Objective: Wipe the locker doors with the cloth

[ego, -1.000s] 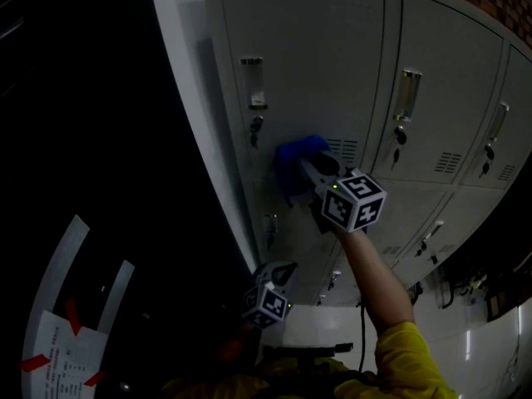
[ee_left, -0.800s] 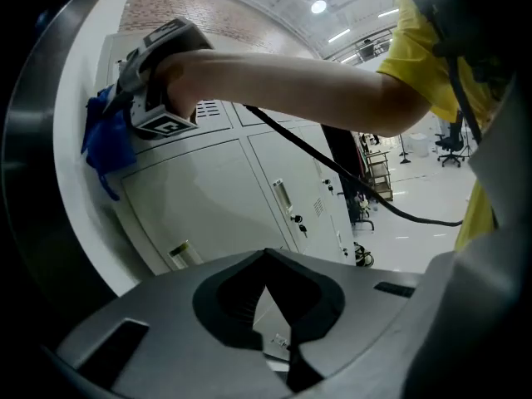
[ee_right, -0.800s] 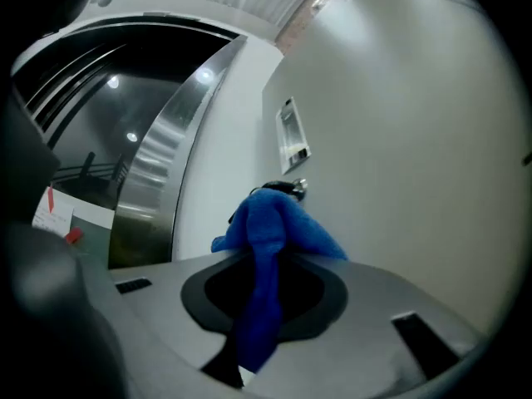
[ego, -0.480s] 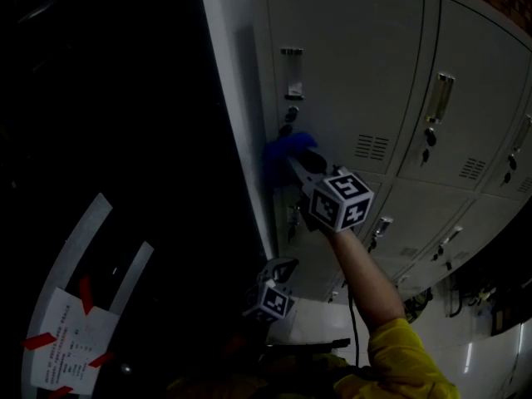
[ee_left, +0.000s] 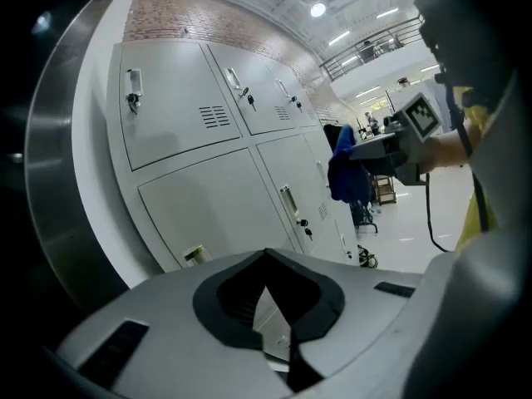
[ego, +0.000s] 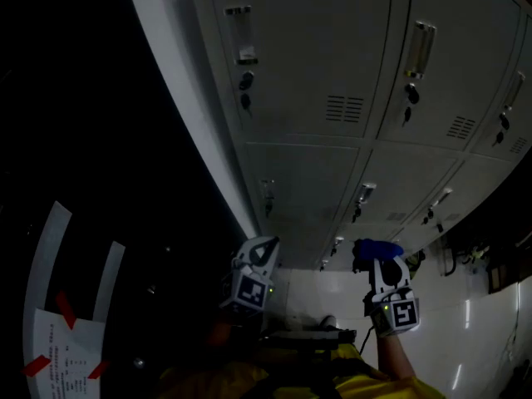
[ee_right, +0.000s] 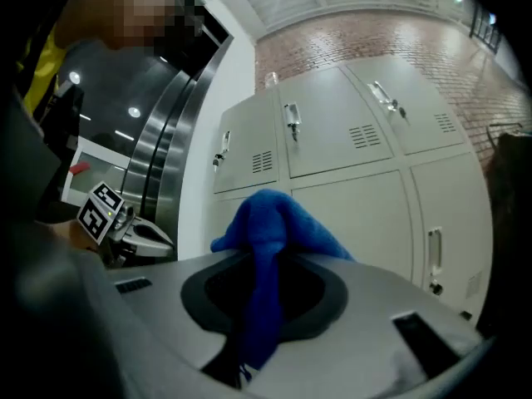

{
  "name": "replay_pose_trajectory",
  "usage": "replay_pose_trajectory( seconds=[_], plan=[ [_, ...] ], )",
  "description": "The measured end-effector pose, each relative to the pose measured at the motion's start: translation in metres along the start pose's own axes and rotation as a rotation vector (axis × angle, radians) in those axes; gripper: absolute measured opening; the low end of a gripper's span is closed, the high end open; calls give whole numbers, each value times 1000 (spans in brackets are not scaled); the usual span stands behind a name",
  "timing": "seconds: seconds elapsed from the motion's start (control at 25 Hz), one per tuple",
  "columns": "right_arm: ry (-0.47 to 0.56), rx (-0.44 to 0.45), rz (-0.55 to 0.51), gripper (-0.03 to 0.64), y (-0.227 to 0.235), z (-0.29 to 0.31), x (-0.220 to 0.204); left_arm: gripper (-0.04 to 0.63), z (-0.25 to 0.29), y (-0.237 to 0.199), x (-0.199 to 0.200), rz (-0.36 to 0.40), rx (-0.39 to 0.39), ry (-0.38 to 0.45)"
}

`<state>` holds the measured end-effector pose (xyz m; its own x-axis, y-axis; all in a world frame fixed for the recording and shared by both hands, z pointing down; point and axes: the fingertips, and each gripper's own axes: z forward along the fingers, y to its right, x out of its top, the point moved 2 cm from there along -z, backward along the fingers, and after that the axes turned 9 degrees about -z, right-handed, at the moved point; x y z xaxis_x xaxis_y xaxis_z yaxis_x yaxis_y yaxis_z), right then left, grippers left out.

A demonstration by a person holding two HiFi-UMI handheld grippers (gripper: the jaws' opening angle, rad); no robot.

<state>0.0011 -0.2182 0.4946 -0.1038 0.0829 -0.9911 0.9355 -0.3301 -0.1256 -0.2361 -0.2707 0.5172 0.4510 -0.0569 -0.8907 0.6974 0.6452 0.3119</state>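
Gripping blue cloth (ee_right: 274,223) in R claw (ego: 374,264), apart from locker doors (ego: 316,48), level w/ bottom row. Holding L claw (ee_left: 268,260) low alongside, tips pressed together, nothing between.

I can't read any text here. The paper sheet (ego: 65,354) with red tape, well left of the locker doors (ego: 316,65), carries print too small for me to make out.
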Motion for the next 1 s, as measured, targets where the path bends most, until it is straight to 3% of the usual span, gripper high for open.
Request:
replay_pose_trajectory(
  seconds=[0.16, 0.48, 1.0],
  plan=[
    [-20, -11, -37, 71, 5, -13, -8, 3, -3, 9, 0, -1, -5, 10],
    [-35, 66, -83, 67, -9, 35, 2, 2, 8, 15, 0, -18, -18, -4],
    [-23, 101, -46, 67, -28, 53, 1, 3, 2, 7, -12, -41, 23, -34]
  ],
)
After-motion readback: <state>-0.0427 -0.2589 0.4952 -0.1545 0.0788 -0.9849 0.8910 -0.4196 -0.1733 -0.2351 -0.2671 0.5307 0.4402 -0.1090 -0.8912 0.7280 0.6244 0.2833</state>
